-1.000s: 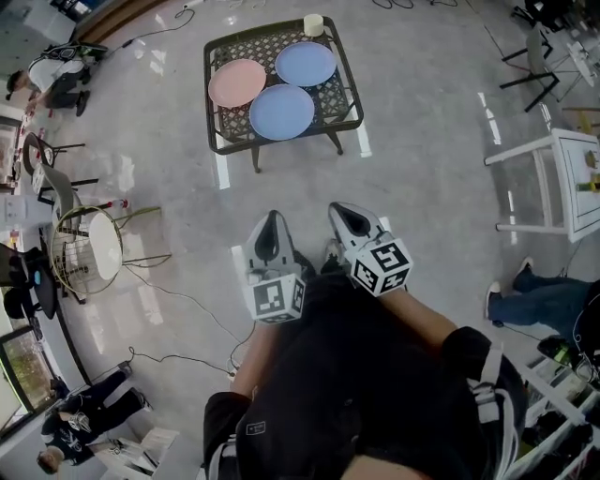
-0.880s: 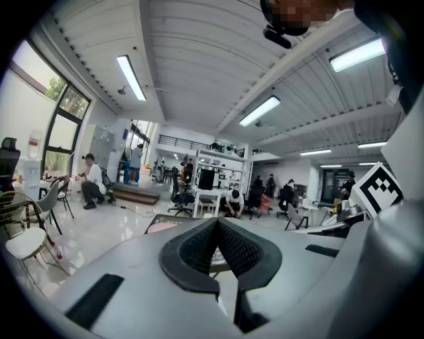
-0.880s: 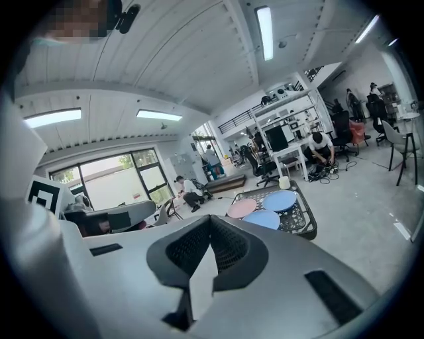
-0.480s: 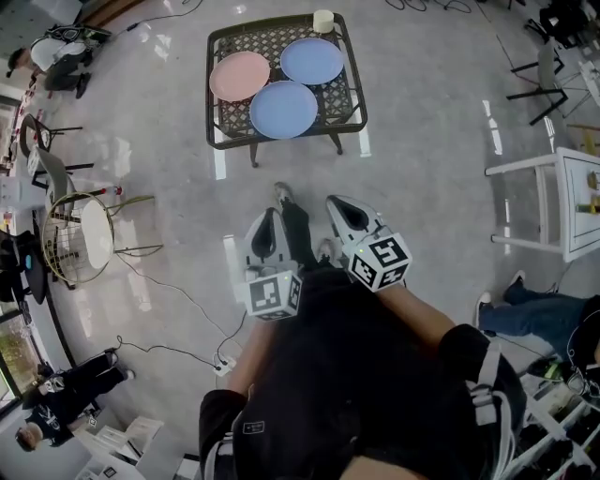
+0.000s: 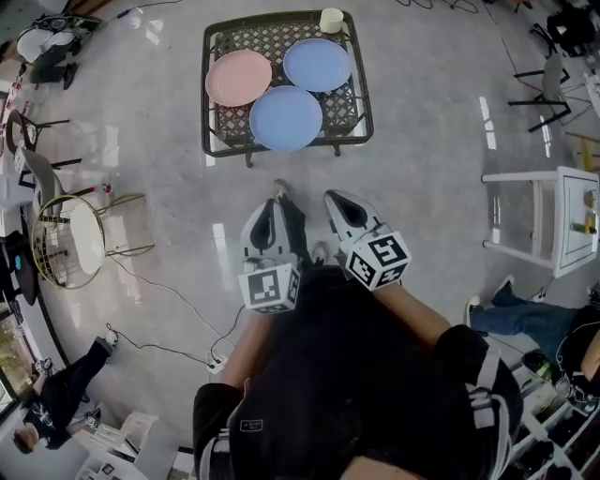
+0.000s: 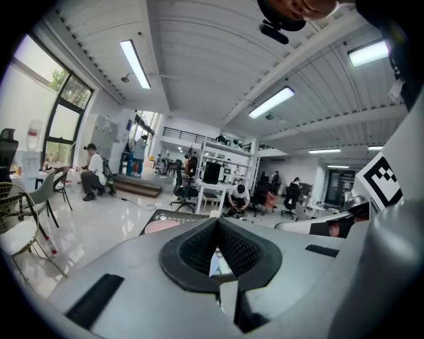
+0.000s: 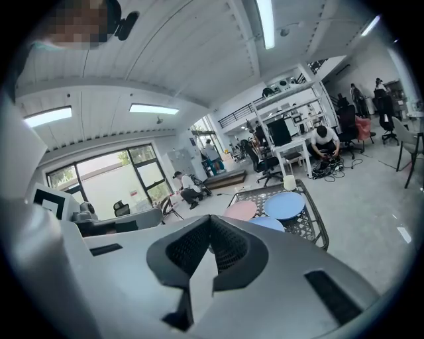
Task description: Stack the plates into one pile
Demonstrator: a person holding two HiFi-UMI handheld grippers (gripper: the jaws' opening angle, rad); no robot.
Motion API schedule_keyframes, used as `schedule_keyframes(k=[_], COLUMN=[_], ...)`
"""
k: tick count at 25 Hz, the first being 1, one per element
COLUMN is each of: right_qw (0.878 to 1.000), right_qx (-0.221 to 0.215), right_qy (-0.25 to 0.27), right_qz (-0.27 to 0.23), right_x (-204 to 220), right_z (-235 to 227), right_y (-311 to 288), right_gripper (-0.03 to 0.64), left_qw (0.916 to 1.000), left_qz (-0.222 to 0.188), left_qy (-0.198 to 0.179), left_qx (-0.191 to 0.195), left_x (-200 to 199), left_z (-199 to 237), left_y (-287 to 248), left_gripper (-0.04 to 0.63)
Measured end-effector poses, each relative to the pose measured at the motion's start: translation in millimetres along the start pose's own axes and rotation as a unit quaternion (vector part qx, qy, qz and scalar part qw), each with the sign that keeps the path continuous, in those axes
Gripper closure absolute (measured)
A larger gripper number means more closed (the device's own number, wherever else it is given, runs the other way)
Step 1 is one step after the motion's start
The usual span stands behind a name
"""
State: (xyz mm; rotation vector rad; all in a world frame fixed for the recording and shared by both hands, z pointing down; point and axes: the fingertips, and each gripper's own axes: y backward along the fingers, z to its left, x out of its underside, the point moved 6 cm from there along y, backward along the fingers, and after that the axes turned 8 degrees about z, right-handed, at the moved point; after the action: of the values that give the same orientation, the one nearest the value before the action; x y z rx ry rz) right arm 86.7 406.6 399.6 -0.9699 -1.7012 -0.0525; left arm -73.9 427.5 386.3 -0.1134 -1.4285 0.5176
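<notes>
Three plates lie apart on a dark lattice table [image 5: 352, 90] ahead of me: a pink plate [image 5: 238, 77] at the left, a blue plate [image 5: 317, 64] at the back right, and another blue plate [image 5: 286, 117] at the front. Both grippers are held close to my body, well short of the table. My left gripper [image 5: 268, 212] is shut and empty. My right gripper [image 5: 336, 201] is shut and empty too. In the right gripper view the pink plate [image 7: 240, 210] and a blue plate [image 7: 284, 204] show beyond the jaws; the left gripper view catches only the pink plate [image 6: 162, 226].
A cream cup [image 5: 331, 20] stands at the table's back right corner. A round wire chair [image 5: 75, 241] is at the left, a white table [image 5: 562, 220] at the right. Cables [image 5: 169, 300] cross the floor at my left. People sit or stand at the room's edges.
I have stepped nearer to the table; it sits slightly lower and larger in the head view. Both grippers stay shut in the same pose before my body.
</notes>
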Motion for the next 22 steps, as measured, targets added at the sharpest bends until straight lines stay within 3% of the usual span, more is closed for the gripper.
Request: schedule_keyframes(k=[22], right_qw=[0.996], right_qx=[0.057], right_qy=[-0.017], right_qz=[0.062], right_x=[-100], right_z=[-43], right_y=[-189], right_gripper=[0.607], left_qw=[0.997], left_qz=[0.064], left_qy=[0.03], left_qx=[0.031], left_x=[-66], left_z=[137], left_y=[-175], left_gripper=[0.58])
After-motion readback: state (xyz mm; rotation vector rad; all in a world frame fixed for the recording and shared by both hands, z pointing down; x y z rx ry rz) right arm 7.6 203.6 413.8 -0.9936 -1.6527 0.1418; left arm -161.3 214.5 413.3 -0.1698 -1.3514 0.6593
